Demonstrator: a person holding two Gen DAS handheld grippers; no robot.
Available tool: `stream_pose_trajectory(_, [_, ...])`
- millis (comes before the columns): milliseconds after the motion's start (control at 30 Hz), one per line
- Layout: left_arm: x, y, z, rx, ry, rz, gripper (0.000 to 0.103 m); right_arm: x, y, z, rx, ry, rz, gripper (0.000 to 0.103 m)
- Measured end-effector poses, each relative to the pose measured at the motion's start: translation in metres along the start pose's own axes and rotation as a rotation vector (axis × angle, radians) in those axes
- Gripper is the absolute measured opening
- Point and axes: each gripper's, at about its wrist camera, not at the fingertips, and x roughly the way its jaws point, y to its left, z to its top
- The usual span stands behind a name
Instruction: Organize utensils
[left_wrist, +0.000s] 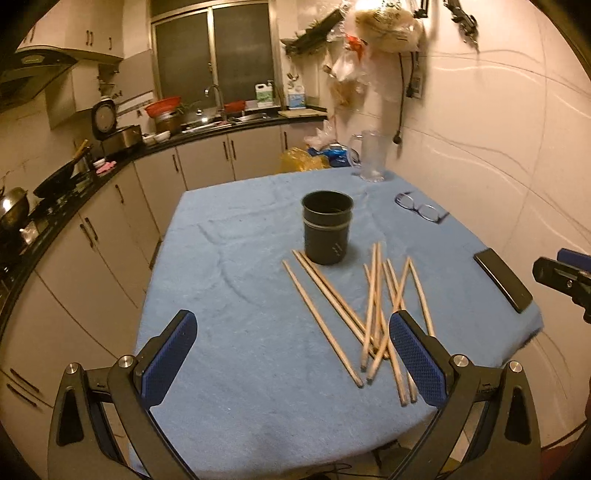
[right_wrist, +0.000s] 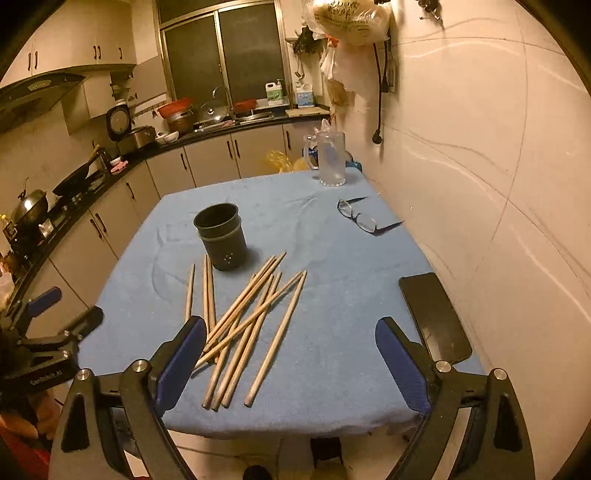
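Left hand-held gripper (left_wrist: 291, 347): spread wide, empty, above the tabletop's near edge.
Right hand-held gripper (right_wrist: 291, 350): spread wide, empty, likewise.
Chopsticks (right_wrist: 243, 325): scattered loose, just before the black holder (right_wrist: 221, 236).
Tabletop (left_wrist: 229, 288): blue cloth; glasses (right_wrist: 356, 218), phone (right_wrist: 436, 317), clear jug (right_wrist: 332, 158).
Room: kitchen, dark window.

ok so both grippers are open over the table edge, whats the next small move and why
Probably lower the right gripper onto the rightmost chopstick. It lies apart from the crossed pile of chopsticks, so it looks easiest to pinch alone. The black holder stands upright and looks empty, and the left gripper holds nothing either.
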Motion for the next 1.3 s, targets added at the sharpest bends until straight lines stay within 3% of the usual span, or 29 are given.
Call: stream_pose_trajectory(1300, [0.016, -0.001, -0.009, 0.020, 0.100, -0.073, 0.103, 0.001, 0.015, -0.017, -0.011, 0.070, 0.015, 0.094])
